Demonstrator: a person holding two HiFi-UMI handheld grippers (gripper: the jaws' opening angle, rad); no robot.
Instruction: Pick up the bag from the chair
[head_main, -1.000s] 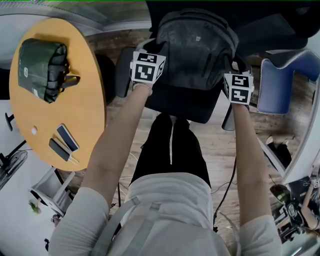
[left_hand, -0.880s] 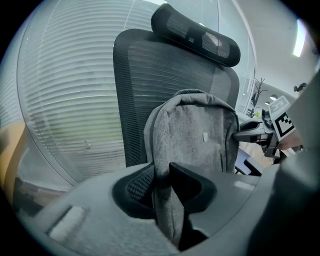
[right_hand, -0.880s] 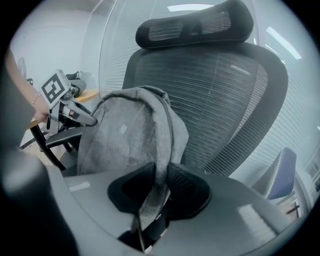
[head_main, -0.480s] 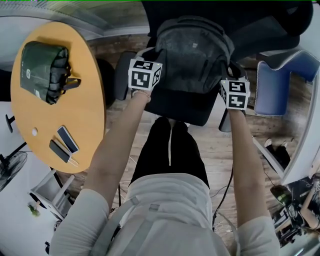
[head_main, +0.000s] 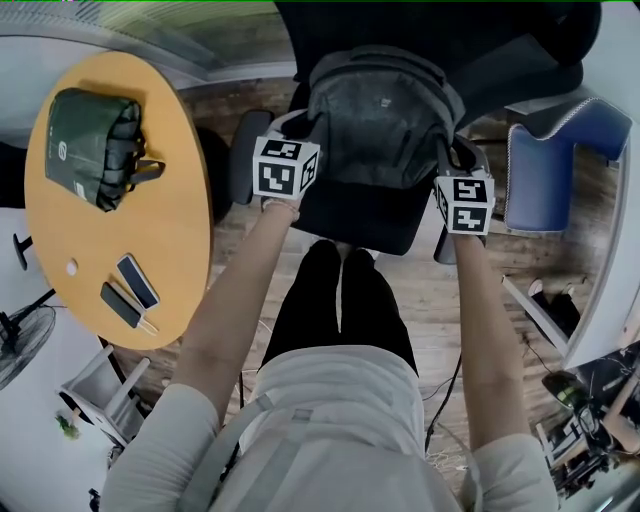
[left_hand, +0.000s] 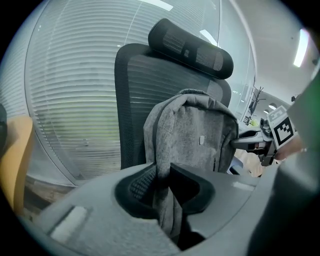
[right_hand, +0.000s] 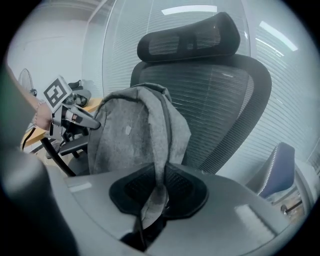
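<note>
Jaws of left gripper (left_hand: 161, 186) just closing, pinching left strap (left_hand: 165, 217). Grey bag (head_main: 378, 112) standing upright on chair (head_main: 365, 220), leaning on backrest (left_hand: 134, 100). Jaws of right gripper (right_hand: 159, 189) just closing too, clamping right strap (right_hand: 150, 205); gripping both sides, probably for keeping lift level.

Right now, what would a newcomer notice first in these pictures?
The grey backpack stands upright on the black office chair, in the middle of the head view. The left gripper and right gripper flank it, and their jaws have just been closing, each now pinching a grey strap at its side. At far left, a round wooden table carries a folded green bag.
</note>
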